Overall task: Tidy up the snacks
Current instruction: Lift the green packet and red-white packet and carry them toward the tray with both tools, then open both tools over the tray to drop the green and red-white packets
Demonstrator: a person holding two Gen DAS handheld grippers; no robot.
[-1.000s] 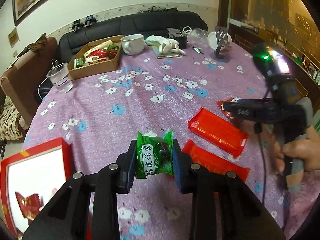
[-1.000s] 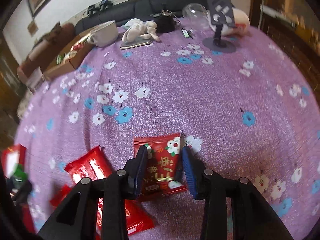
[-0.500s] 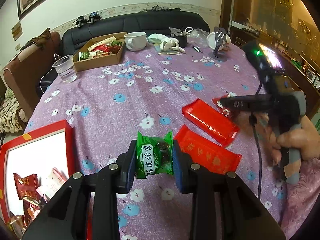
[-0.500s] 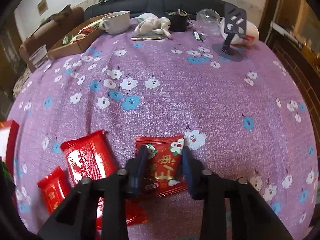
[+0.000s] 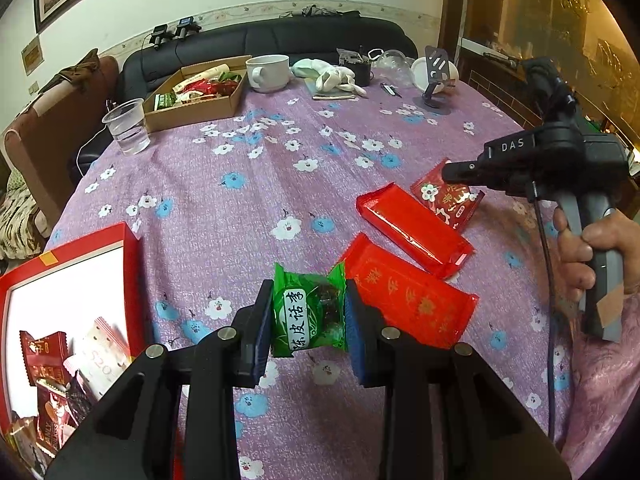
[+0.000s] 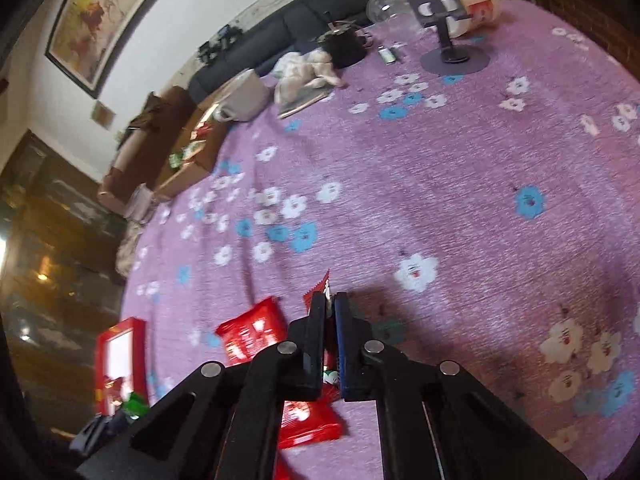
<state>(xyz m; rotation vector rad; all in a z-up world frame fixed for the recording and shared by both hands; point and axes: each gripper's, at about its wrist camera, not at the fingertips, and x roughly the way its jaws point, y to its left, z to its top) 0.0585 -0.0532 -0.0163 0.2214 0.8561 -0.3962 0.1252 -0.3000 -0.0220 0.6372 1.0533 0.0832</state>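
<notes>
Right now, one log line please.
left gripper: shut on green snack | right gripper: shut on red packet | box: open

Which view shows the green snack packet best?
The left wrist view: the green snack packet sits clamped in the left gripper, label readable. The right wrist view shows only a blurred green scrap at its lower left.
</notes>
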